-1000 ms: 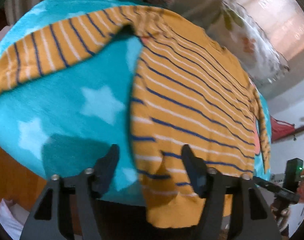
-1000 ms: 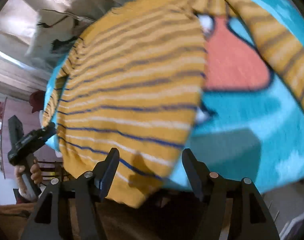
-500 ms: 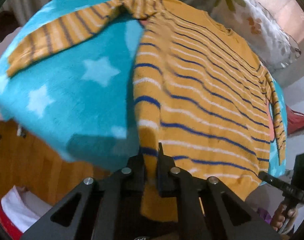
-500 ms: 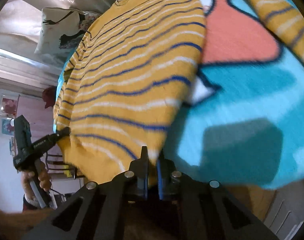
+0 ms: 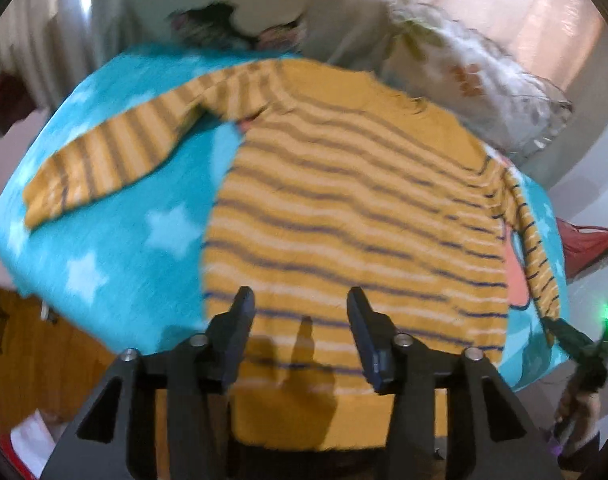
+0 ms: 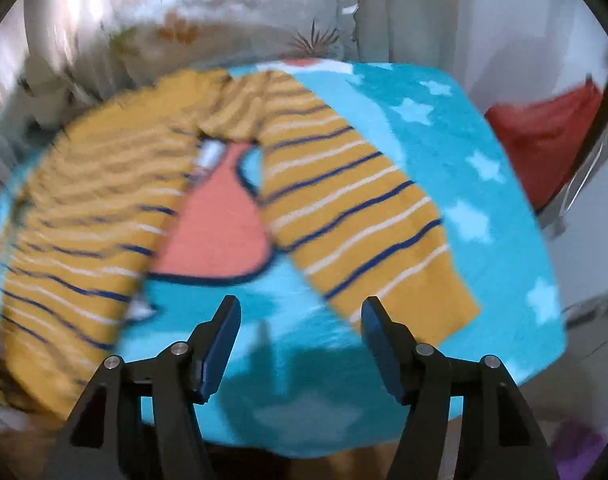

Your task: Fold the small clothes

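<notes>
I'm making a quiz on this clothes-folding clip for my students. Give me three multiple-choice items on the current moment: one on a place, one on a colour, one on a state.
1. What does the striped sweater lie on?
A. a bare wooden floor
B. a turquoise star blanket
C. a white towel

2. What colour is the sweater's base?
A. mustard yellow
B. green
C. pink

3. How do the jaws of the left gripper and the right gripper stand?
A. both shut on fabric
B. only the left open
C. both open, holding nothing

Answers: 1 B, the turquoise shows all around the sweater; 2 A, yellow between thin blue and white stripes; 3 C, a wide gap shows between each pair of fingers.
</notes>
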Demonstrator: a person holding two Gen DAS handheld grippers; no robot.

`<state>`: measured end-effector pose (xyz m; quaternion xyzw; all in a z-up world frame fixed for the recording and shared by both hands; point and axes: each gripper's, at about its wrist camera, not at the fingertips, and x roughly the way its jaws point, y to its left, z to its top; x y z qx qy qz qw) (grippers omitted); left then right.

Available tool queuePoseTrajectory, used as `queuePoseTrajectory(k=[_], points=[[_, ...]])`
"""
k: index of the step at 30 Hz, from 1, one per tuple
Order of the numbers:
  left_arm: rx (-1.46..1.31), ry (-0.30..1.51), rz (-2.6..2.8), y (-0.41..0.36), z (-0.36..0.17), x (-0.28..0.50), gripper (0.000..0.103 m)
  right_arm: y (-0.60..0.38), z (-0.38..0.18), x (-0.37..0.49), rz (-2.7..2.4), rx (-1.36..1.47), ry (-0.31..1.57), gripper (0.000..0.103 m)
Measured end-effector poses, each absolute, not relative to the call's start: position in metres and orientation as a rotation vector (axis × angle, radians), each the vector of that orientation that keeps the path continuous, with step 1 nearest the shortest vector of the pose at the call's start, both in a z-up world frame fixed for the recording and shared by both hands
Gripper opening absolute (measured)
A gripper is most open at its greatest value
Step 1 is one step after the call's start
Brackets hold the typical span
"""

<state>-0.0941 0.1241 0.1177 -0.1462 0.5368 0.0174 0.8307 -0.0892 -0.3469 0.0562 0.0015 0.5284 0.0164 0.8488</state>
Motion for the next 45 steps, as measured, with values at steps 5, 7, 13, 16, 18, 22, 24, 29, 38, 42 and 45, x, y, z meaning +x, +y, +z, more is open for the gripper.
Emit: queuePoseTrajectory(k=[5, 7, 13, 16, 18, 22, 24, 29, 38, 42, 45], points=[[-0.258, 1.099, -0.024, 0.093, 0.129, -0.069, 0.048, -0.360, 0.028, -0.067, -0.025, -0.140, 1.149, 0.018], [-0.244, 1.080, -0.030, 0.087, 0.134, -0.062, 0.048, -0.382, 0.040, -0.050, -0.075, -0.127, 1.142, 0.011], [-0.293, 1.066, -0.056, 0.078, 0.137, -0.044, 0.048, -0.479, 0.062, -0.009, -0.381, -0.021, 1.077, 0.020], [-0.286, 1.082, -0.058, 0.075, 0.132, -0.043, 0.048, -0.526, 0.069, -0.016, -0.478, 0.133, 1.071, 0.035], [-0.290, 1.101, -0.053, 0.077, 0.126, -0.042, 0.048, -0.541, 0.077, -0.033, -0.470, 0.269, 1.027, 0.059], [-0.332, 1.160, -0.053, 0.080, 0.110, -0.037, 0.048, -0.562, 0.070, -0.069, -0.309, 0.683, 0.942, 0.061], [-0.346, 1.176, -0.062, 0.078, 0.105, -0.035, 0.048, -0.565, 0.058, -0.076, -0.197, 0.947, 0.887, 0.061], [-0.336, 1.183, -0.102, 0.062, 0.104, -0.026, 0.048, -0.554, 0.034, -0.037, -0.254, 1.082, 0.917, 0.061], [-0.334, 1.196, -0.124, 0.052, 0.103, -0.029, 0.049, -0.549, 0.012, 0.041, -0.369, 1.041, 1.050, 0.007], [-0.347, 1.175, -0.103, 0.060, 0.108, -0.028, 0.049, -0.549, 0.083, 0.052, -0.228, 0.959, 0.888, 0.006], [-0.363, 1.176, -0.098, 0.062, 0.106, -0.027, 0.049, -0.548, 0.123, 0.041, -0.152, 0.944, 0.794, 0.006]])
